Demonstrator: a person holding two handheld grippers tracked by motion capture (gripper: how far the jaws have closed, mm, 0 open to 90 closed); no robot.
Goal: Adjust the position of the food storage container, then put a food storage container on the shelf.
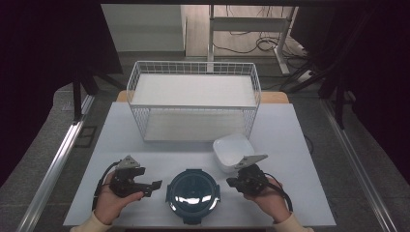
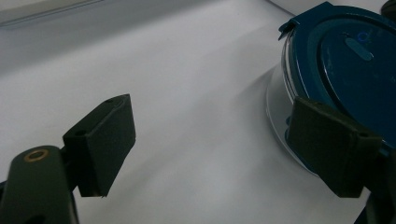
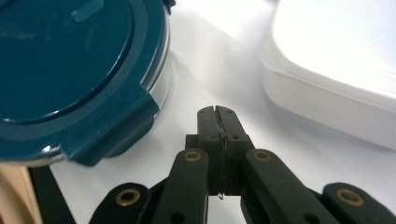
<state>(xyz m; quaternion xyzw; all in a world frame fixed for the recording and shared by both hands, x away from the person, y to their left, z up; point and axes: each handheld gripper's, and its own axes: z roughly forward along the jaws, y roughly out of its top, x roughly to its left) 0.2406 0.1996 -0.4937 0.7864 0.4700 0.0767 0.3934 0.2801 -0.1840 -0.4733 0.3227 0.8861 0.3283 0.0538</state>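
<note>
Container: a round clear tub with a dark teal clip-on lid (image 1: 193, 191) sits flat on the white table (image 1: 300, 145), lid facing straight up, between the two grippers.
Container's axis: being round, it has no long side; its short axis stands upright. Four latch tabs stick out from the lid's rim, and a small oval vent plug on top lies off centre.
Left gripper: the left gripper (image 1: 155, 185) is held in the person's left hand (image 1: 112, 203) just beside the container's left edge, jaws spread wide and pointing toward it, with nothing between them.
Left gripper's own view: the container (image 2: 345, 74) lies ahead and to the right; the right-hand pad (image 2: 334, 147) stands in front of the lid's rim, the left-hand pad (image 2: 105, 142) is over bare table. I cannot tell whether the right pad touches the rim.
Right gripper: the right gripper (image 1: 231, 182) is held in the person's right hand (image 1: 270, 198) just beside the container's right edge, jaws pressed together on nothing, tips pointing toward the container.
Right gripper's own view: the closed tips (image 3: 217, 116) rest low over the table; the container (image 3: 74, 74) is ahead to the left, one latch tab near the tips but apart from them.
White bowl: a white rounded-square bowl (image 1: 233, 151) stands upright just beyond the right gripper; in that gripper's view it (image 3: 336, 65) lies ahead to the right.
Wire basket: a white wire basket (image 1: 193, 99) stands farther off, beyond both grippers, its long side running across the table.
</note>
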